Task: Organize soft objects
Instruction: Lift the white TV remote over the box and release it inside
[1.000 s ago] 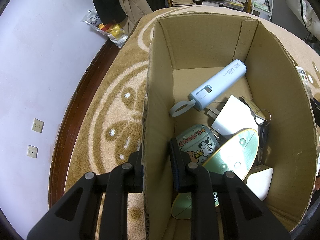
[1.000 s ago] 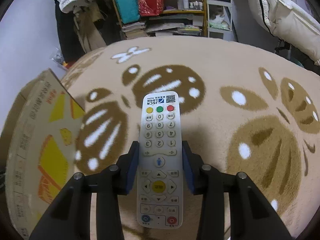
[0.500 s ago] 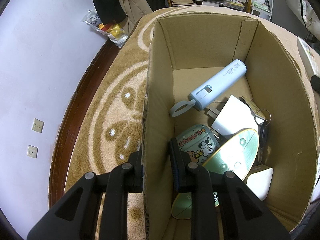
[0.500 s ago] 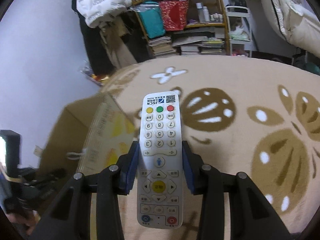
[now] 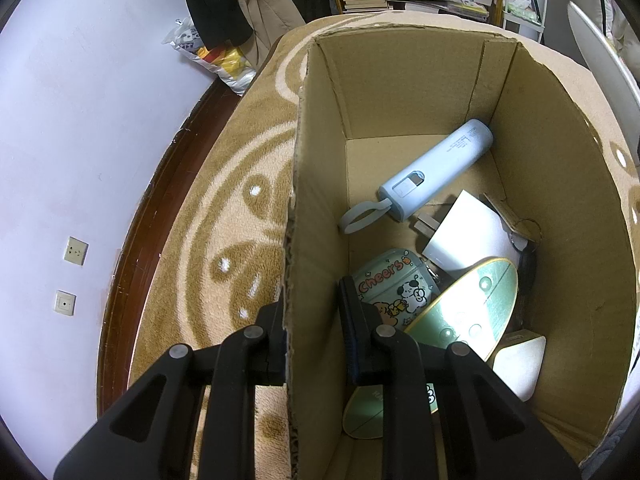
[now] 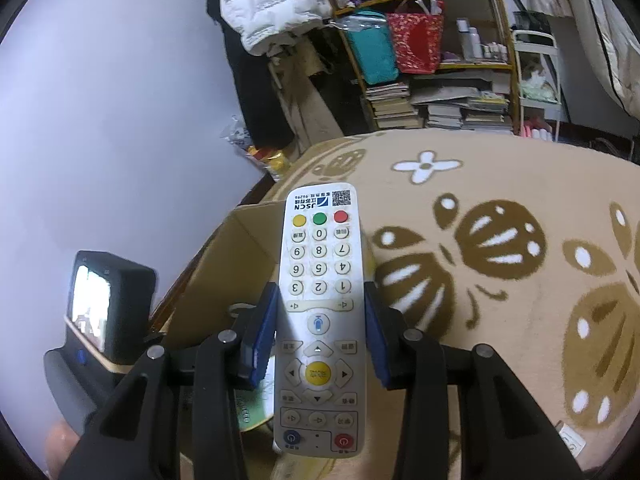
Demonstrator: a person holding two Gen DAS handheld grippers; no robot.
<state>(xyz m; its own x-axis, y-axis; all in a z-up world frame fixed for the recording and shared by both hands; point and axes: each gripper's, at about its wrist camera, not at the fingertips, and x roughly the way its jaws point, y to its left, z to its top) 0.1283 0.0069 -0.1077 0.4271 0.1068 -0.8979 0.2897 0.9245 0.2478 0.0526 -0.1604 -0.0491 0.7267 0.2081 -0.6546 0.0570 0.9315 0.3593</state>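
Left gripper: pinching the left wall of the open brown cardboard box, one finger outside, one inside.
Box contents: pale blue cylindrical bottle with loop strap, cartoon-printed "Cheers" pouch, green oval board.
Right gripper: clamped on the white rectangular remote control at mid-length.
Remote location: above the box's right edge, over the beige patterned carpet.

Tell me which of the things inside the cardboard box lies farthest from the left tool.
The light blue cylinder with a loop strap, by the far wall of the cardboard box; the other things lie nearer the left tool.
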